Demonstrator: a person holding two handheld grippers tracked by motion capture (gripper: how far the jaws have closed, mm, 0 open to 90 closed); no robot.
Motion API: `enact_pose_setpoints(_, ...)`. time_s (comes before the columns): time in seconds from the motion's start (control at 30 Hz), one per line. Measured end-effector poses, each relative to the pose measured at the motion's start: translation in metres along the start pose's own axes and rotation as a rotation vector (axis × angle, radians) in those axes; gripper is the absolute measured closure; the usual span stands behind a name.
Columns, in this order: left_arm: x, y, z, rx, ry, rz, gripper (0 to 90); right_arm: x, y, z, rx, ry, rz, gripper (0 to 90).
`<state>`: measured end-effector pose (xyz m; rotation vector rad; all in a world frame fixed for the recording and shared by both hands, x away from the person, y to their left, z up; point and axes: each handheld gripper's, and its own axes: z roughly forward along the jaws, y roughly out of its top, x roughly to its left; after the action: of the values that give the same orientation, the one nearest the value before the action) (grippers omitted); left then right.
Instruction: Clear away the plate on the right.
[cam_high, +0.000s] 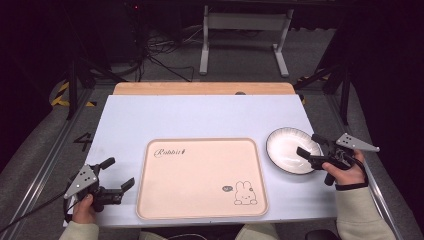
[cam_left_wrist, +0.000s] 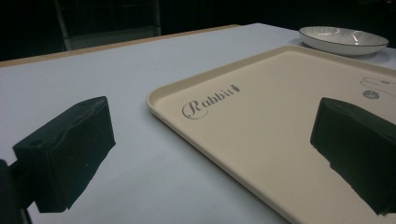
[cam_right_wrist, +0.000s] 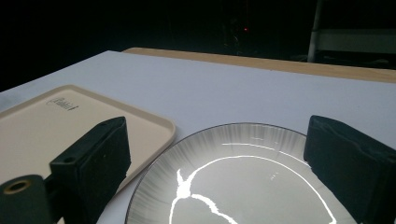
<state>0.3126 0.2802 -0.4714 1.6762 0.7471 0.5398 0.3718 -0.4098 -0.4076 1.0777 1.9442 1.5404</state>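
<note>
**Right claw closing in on plate, nothing gripped yet**

While the right claw is hovering over the near right part of the plate, its jaws are standing wide apart with nothing between them; in the right gripper view the plate is sitting below and between the two jaws. Plate is resting on the counter, just right of the tray, apart from its edge by a narrow strip. Left claw is also gaping wide, empty, waiting low over the counter just left of the tray's left rim.

Step looks like the approach to a grasp on the plate rim. Next move is probably calling for one jaw going under or outside the rim and one inside, then pinching; the rim is thin and glossy, so slipping is a risk.

Room: tray surface is lying bare, lots of space for setting the plate down. Counter behind plate and tray is open too. Plate is sitting fairly near the counter's right edge, so any nudging outward should be avoided.
</note>
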Motion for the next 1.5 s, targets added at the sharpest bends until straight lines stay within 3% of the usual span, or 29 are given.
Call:
enact_pose_setpoints(0.27, 0.0, 0.0, 0.0, 0.0, -0.002, -0.001, 0.2, -0.014, -0.001, 0.0, 0.019, -0.045, 0.022, 8.0)
enact_pose_setpoints(0.4, 0.0, 0.0, 0.0, 0.0, -0.002, -0.001, 0.2, -0.024, -0.004, 0.0, 0.043, -0.087, 0.02, 14.9)
enact_pose_setpoints(1.07, 0.0, 0.0, 0.0, 0.0, -0.002, -0.001, 0.2, -0.057, -0.019, 0.0, 0.138, -0.256, 0.138, 30.5)
enact_pose_setpoints(1.23, 0.0, 0.0, 0.0, 0.0, -0.002, 0.007, 0.2, -0.061, -0.024, 0.002, 0.16, -0.276, 0.181, 36.5)
enact_pose_setpoints(1.5, 0.0, 0.0, 0.0, 0.005, -0.005, 0.003, 0.2, -0.063, -0.03, 0.003, 0.18, -0.262, 0.262, 41.6)
